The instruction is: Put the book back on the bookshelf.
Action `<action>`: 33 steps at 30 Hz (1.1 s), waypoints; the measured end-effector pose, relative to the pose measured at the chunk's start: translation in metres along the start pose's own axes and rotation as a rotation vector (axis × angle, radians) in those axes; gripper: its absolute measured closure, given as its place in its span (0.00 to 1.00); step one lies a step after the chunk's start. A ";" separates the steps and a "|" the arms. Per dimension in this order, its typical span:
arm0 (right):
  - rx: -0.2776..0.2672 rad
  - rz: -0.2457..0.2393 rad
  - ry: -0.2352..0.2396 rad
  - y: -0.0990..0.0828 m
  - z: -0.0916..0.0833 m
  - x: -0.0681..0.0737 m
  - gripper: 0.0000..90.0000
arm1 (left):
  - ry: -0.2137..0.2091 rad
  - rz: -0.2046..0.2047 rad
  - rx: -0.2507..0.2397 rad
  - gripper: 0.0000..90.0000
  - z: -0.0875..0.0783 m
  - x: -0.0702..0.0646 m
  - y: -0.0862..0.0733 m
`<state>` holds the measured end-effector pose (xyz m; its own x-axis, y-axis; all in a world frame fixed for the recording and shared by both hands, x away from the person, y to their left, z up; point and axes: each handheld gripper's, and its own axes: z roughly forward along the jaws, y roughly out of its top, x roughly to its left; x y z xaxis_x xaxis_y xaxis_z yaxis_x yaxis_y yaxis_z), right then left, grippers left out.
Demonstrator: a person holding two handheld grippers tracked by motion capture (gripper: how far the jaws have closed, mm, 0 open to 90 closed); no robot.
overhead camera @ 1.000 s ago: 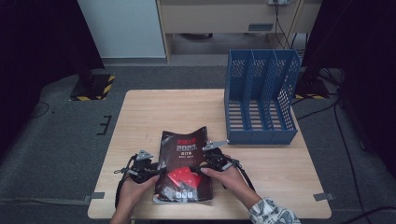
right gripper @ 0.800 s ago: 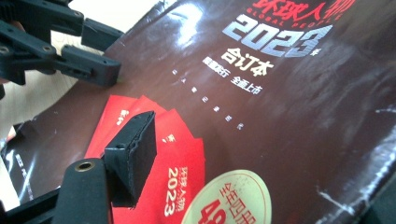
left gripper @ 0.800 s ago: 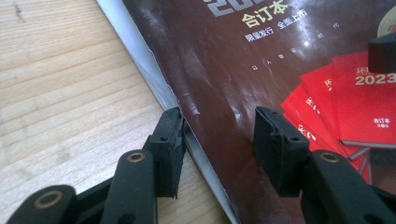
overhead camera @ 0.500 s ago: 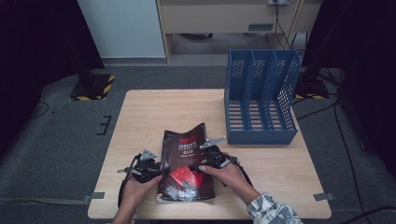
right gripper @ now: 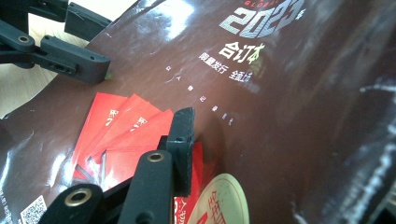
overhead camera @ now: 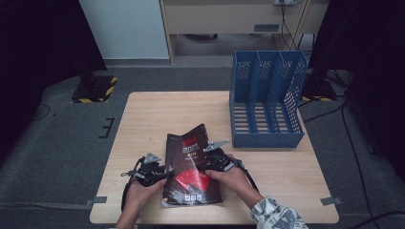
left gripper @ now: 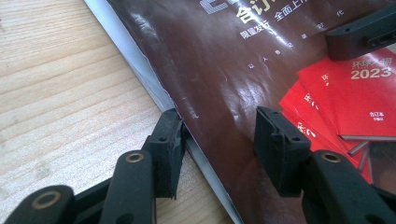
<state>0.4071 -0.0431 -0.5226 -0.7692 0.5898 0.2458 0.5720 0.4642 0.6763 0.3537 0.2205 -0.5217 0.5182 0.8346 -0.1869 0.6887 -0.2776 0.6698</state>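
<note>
Dark brown magazine (overhead camera: 191, 167) is held between both grippers at the near edge of the wooden table (overhead camera: 157, 114).

Left gripper (overhead camera: 160, 172): the magazine's left edge is seated between its jaws. In the left gripper view the left pad (left gripper: 170, 140) is set against the page edge from the table side and the right pad (left gripper: 275, 140) rests on the glossy cover (left gripper: 224, 70); jaws are partly closed and clamped on that edge.

Right gripper (overhead camera: 210, 164): the magazine lies to its left and partly under it, the right edge lifted and curled up. Its jaws have just been closing. In the right gripper view one jaw is seen pressed on the cover by the red booklet print (right gripper: 126, 130); the other jaw is hidden behind the raised cover, so a full pinch cannot be confirmed. The left gripper's jaws are seen at the upper left of that view.

Blue three-slot file rack (overhead camera: 265, 98) stands beyond and to the right of the right gripper, well apart. Grey carpet floor (overhead camera: 57, 138) surrounds the table; a pale cabinet (overhead camera: 124, 28) and dark drapes are seen behind.
</note>
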 end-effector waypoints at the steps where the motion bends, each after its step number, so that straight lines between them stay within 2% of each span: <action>1: 0.003 0.002 0.002 0.000 0.000 0.000 0.73 | 0.000 0.001 0.000 0.58 0.000 0.000 0.000; 3: 0.017 0.008 0.015 0.002 0.001 0.000 0.68 | 0.001 0.001 -0.001 0.59 0.001 0.000 0.000; 5: 0.029 0.002 0.017 0.003 0.001 0.001 0.67 | 0.003 0.002 0.000 0.58 0.001 0.000 0.001; 8: 0.028 -0.019 0.005 0.005 0.000 0.001 0.74 | 0.000 0.004 -0.001 0.58 0.001 -0.001 0.001; 13: -0.002 -0.006 -0.015 0.007 -0.003 -0.001 0.87 | -0.016 0.005 -0.008 0.56 0.003 0.000 0.002; 15: -0.020 -0.004 -0.011 0.008 -0.005 -0.002 0.89 | -0.026 -0.009 -0.018 0.52 0.004 0.001 0.002; 16: -0.032 -0.008 -0.013 0.009 -0.006 -0.002 0.90 | -0.028 -0.014 -0.024 0.47 0.005 0.001 0.002; 20: -0.051 -0.047 -0.021 0.014 -0.010 0.002 0.92 | -0.023 -0.013 -0.037 0.33 0.006 0.001 0.003; 22: -0.060 -0.057 -0.020 0.017 -0.012 0.003 0.92 | -0.021 -0.040 -0.045 0.26 0.005 0.003 0.003; 26: -0.078 -0.088 -0.021 0.023 -0.019 0.007 0.94 | -0.066 -0.064 -0.048 0.18 0.003 0.007 0.003; 27: -0.086 -0.096 -0.020 0.025 -0.022 0.007 0.94 | -0.089 -0.067 -0.048 0.18 0.002 0.008 0.004; 33: -0.124 -0.147 -0.022 0.037 -0.037 0.012 0.96 | -0.129 -0.062 -0.024 0.18 0.003 0.006 0.005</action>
<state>0.4081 -0.0429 -0.4692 -0.8348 0.5365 0.1238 0.4135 0.4625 0.7843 0.3617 0.2231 -0.5218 0.5372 0.7810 -0.3185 0.7099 -0.2148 0.6707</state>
